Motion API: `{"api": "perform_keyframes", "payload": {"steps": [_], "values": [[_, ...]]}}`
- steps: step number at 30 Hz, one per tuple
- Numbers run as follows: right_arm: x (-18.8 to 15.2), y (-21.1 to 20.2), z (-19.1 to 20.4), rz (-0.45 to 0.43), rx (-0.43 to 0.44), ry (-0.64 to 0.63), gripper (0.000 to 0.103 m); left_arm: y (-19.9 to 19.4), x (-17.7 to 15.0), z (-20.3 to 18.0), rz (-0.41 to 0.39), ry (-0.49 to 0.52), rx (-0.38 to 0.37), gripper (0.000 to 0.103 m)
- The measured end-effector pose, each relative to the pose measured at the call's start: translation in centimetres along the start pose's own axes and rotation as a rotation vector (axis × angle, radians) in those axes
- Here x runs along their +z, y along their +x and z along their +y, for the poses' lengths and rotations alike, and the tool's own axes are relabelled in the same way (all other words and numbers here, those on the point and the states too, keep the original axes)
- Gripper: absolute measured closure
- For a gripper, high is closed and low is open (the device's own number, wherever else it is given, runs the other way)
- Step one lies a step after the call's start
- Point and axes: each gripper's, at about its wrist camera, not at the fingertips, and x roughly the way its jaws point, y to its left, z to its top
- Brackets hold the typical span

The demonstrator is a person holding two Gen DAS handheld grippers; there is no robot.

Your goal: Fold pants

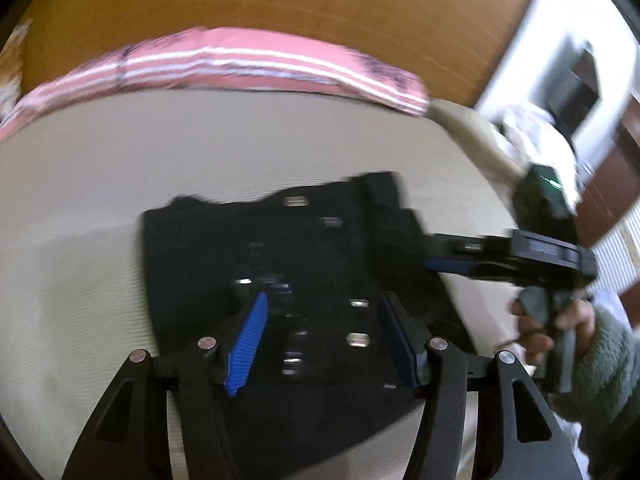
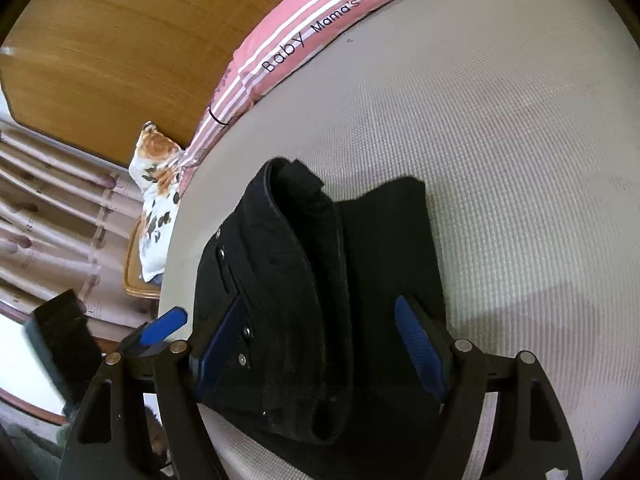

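Note:
Black pants (image 1: pixel 240 248) lie folded on a cream mattress (image 1: pixel 100 180). Small metal studs show on the cloth. My left gripper (image 1: pixel 324 324) hangs open above the near part of the pants, its blue pads apart with cloth below them. My right gripper (image 1: pixel 430 256) comes in from the right at the pants' right edge, held by a hand in a green sleeve (image 1: pixel 608 360). In the right wrist view the pants (image 2: pixel 380 240) have a thick rolled fold (image 2: pixel 300 240) lying between the fingers of the right gripper (image 2: pixel 320 340), which is open, its right pad clear of the fold.
A pink striped bumper (image 1: pixel 240 64) with printed words (image 2: pixel 312 20) lines the mattress's far edge, with a wooden headboard (image 2: pixel 100 60) behind. A floral pillow (image 2: pixel 156 208) and a curtain (image 2: pixel 48 200) lie off the bed. One of the left gripper's blue pads (image 2: pixel 166 324) shows there.

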Motion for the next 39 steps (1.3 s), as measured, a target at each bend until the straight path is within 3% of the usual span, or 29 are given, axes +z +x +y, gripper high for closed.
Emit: {"api": "perform_keyframes", "payload": {"steps": [5,8,13,21,24,31,34,39], "values": [[0.9,0.5,-1.1,0.017,0.045,0.013,0.044,1.7,-1.1,2.6,0.054,-0.061,0.023,0.044],[0.9,0.5,-1.1,0.019,0.068,0.012,0.046,2.8,-1.9,2.8,0.085,-0.059,0.031,0.044],[-0.1,-0.3,-1.0,0.043,0.103,-0.023,0.061,3.2,-2.3,2.3,0.084,-0.034,0.045,0.044],[-0.4,1.2,0.8,0.087,0.118,-0.102,0.065,3.3,-2.3,2.5,0.078,-0.041,0.031,0.044],[0.4,1.8,0.9,0.053,0.094,-0.114,0.065,3.3,-2.4,2.6,0.072,-0.045,0.022,0.044],[2.1,3.7,-0.2,0.034,0.139,-0.041,0.066,3.3,-2.7,2.7,0.066,-0.038,0.027,0.044],[1.6,3.0,0.1,0.020,0.140,-0.007,0.088,3.2,-2.7,2.9,0.067,-0.046,0.014,0.043],[0.1,-0.1,3.2,-0.053,0.080,-0.022,0.092,1.9,-1.9,3.2,0.044,-0.065,-0.014,0.043]]}}
